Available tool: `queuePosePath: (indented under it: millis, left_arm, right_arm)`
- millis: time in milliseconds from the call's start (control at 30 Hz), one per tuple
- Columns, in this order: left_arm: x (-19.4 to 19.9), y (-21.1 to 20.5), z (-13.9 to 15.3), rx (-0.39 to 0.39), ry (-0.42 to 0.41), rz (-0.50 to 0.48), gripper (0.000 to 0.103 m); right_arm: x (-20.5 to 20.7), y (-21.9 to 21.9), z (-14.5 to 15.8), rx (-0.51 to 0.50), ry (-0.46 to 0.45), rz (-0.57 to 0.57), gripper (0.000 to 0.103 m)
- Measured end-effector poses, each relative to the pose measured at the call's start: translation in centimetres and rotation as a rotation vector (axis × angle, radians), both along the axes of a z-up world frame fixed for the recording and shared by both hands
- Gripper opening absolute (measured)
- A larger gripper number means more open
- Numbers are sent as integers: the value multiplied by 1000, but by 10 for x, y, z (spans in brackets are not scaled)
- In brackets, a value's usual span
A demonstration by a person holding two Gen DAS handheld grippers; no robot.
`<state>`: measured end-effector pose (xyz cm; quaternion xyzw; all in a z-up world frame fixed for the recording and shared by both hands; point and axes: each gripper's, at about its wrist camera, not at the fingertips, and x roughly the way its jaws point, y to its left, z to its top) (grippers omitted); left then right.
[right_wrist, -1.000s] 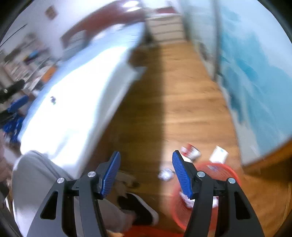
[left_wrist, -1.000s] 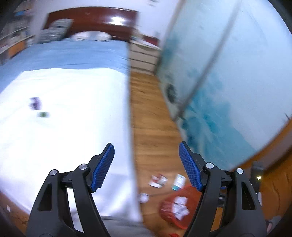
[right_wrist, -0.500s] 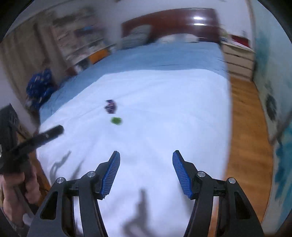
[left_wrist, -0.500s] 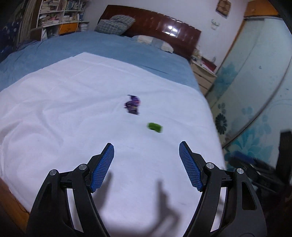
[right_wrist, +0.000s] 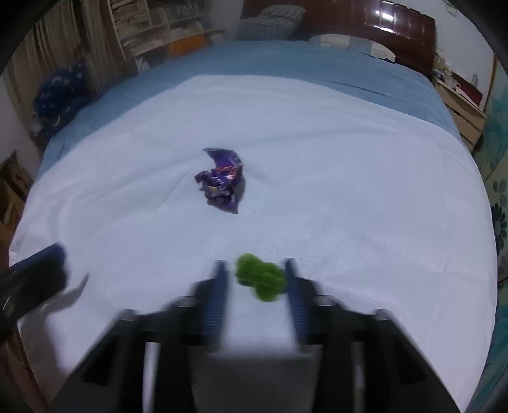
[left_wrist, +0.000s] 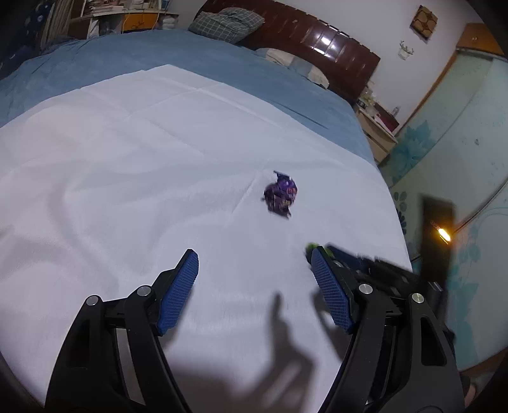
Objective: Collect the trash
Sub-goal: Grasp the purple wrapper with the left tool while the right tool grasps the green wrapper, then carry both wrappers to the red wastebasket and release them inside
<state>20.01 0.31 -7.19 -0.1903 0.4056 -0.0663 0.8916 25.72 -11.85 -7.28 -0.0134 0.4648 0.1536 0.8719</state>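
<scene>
- A white sheet (right_wrist: pixel 317 190), soft and faintly creased along fold lines, covers the near part of a bed over a blue blanket (right_wrist: pixel 285 60) that runs up to a glossy dark wood headboard (right_wrist: pixel 397 22).
- A crumpled purple wrapper (right_wrist: pixel 222 181), shiny foil with sharp folds and printed lettering, lies near the middle of the sheet.
- A small green wad (right_wrist: pixel 258 276), fuzzy and lumpy, sits on the sheet nearer the bed's foot, between the blue ribbed pads of the right gripper (right_wrist: pixel 256 279).
- The right gripper's jaws are closing around the wad; the blurred pads flank it closely, the right-hand pad at its edge, and a firm pinch is not visible.
- The left gripper (left_wrist: pixel 254 286) hovers over bare sheet with its jaws spread wide and nothing between them; the purple wrapper lies ahead of it, well apart.
- No bin or basket appears in either view.
- A checked pillow (left_wrist: pixel 228 22) leans on the headboard; bookshelves (right_wrist: pixel 158 25) stand along the bed's far side, a pale nightstand (left_wrist: pixel 377 133) beside the headboard, and a teal flower-patterned panel (left_wrist: pixel 444 143) next to it.
</scene>
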Motion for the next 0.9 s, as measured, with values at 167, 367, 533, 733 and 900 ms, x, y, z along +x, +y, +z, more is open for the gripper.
queuePosePath:
  millis: [167,367,533,733,900]
  left_arm:
    - [33,-17,-1,7,-33,-56,74]
    - [76,-52,-4,93,-43,-87,74]
    - [109,-49,-31,107,129,24,62]
    - [104,-41,-36,48,138,-7,24]
    - [78,-36,-17,40,73,6,23]
  right_arm:
    - [-38,-44,7,118,-50,-58,24]
    - [-85,-98,1,230,-43,-88,24]
    - [-87,-102,-6,227,-40,-77,24]
    - [-88,-99,-8,254,-39,-77,24]
    - [-81,-99,-10,253,-42,-76,24]
